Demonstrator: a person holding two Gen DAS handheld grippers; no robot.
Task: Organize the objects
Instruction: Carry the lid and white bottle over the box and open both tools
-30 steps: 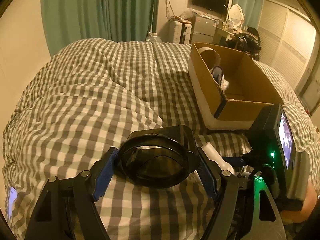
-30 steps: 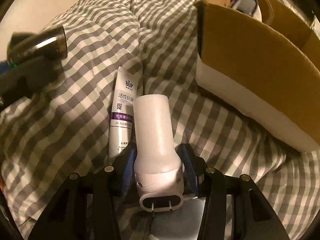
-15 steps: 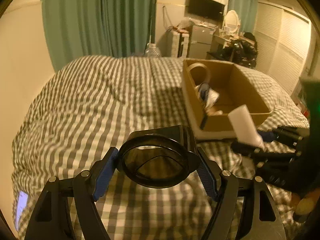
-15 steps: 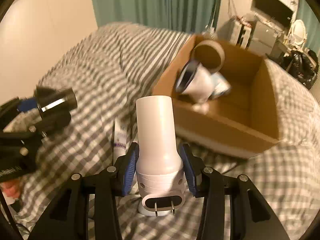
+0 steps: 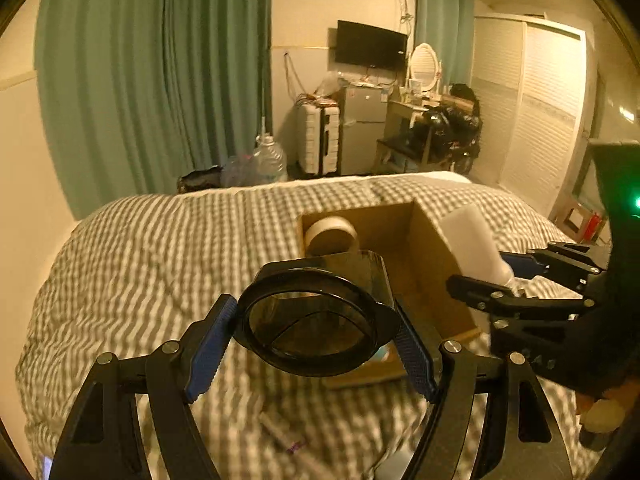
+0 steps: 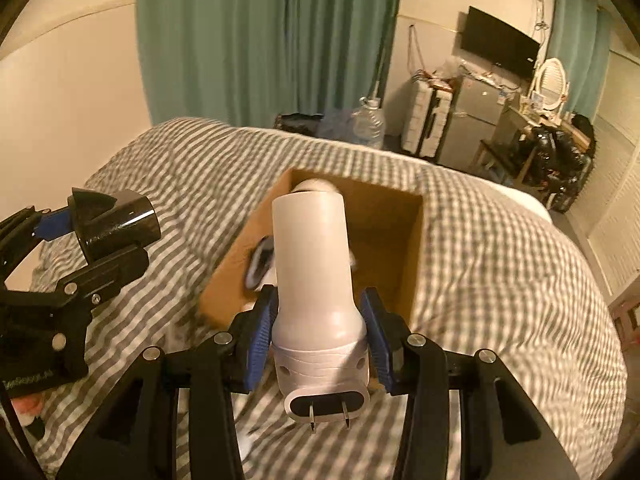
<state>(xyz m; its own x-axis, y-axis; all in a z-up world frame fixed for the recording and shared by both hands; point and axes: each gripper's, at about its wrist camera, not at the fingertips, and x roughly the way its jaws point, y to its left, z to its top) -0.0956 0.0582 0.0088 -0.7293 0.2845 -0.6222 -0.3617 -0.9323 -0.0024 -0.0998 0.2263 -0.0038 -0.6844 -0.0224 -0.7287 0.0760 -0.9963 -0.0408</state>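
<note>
Checked bedspread (image 5: 132, 264) below; left gripper (image 5: 312, 332) pinches dark cup (image 5: 316, 316), right gripper (image 6: 320, 328) clamps white plug-in device (image 6: 312, 264), both angled down over cardboard box (image 6: 384, 240), contents blurred.

Glossy dark plastic cup (image 5: 316, 316), matt white plastic plug-in device (image 6: 314, 280), matt cardboard box (image 6: 404, 248).

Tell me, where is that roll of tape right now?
The roll of tape stands on edge inside the cardboard box on the bed, in its far left corner, seen from the left wrist.
</note>
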